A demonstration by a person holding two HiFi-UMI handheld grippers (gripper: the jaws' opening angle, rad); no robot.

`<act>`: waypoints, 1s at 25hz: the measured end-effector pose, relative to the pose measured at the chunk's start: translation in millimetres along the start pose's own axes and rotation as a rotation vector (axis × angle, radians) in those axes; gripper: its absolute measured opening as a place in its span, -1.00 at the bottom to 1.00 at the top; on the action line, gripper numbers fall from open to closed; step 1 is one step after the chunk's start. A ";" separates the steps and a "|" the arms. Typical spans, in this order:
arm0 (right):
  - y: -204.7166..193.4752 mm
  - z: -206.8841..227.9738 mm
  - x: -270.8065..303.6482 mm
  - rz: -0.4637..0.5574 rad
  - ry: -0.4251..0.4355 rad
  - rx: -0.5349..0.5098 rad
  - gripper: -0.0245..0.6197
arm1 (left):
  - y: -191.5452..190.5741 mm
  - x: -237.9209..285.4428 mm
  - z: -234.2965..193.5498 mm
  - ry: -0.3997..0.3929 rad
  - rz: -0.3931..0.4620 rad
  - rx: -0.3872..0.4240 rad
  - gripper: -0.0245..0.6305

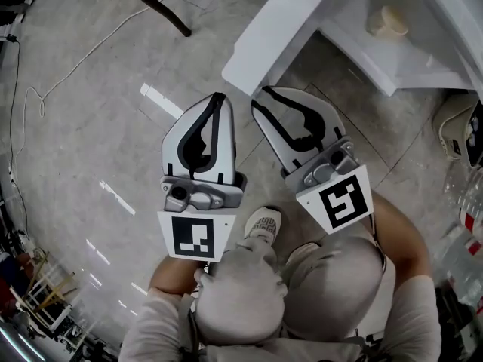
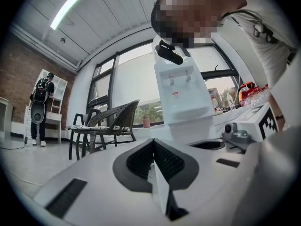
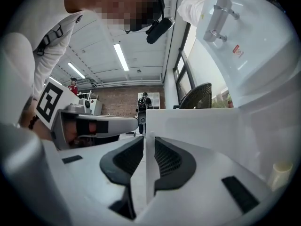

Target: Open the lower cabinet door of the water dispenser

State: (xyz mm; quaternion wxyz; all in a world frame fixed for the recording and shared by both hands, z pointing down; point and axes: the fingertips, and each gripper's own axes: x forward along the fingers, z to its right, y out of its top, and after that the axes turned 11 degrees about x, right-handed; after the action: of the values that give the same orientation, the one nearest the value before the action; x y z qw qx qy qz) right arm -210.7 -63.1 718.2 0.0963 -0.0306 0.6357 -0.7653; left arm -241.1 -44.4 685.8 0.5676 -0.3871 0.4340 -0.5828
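The white water dispenser (image 2: 183, 98) stands in front of me, its taps (image 3: 218, 18) showing in the right gripper view. Its lower cabinet door (image 1: 279, 29) is swung out over the floor. My right gripper (image 1: 262, 92) is shut on the door's free edge, and that thin white edge (image 3: 148, 126) runs between the dark pads. My left gripper (image 1: 219, 96) is beside it on the left, shut and holding nothing, its tips (image 2: 153, 142) meeting and clear of the door. A paper cup (image 1: 387, 23) stands on the shelf inside the cabinet.
A dark chair leg (image 1: 155, 6) and a white cable (image 1: 75, 59) are on the grey floor to the far left. A wicker chair (image 2: 110, 126) stands by the window. Bottles (image 1: 468, 202) crowd the right edge. My shoe (image 1: 262, 223) is below the grippers.
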 end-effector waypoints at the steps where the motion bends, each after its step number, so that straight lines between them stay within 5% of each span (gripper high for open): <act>1: -0.3 -0.5 4.7 -0.003 0.003 0.006 -0.66 | 0.4 -1.5 -3.1 0.004 0.001 0.001 -0.91; 13: 0.6 -6.1 25.2 -0.004 0.019 0.011 -0.66 | -0.7 -11.4 -10.7 0.020 -0.013 0.007 -0.91; 25: 23.2 -2.6 -46.5 0.020 -0.049 0.081 -0.88 | 12.7 2.5 25.2 -0.042 0.017 -0.024 -0.91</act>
State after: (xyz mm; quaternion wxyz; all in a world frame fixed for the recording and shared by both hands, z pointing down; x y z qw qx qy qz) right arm -163.2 -55.9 698.5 0.1209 -0.0391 0.6018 -0.7885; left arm -213.2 -48.3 681.8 0.5769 -0.4024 0.4323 -0.5642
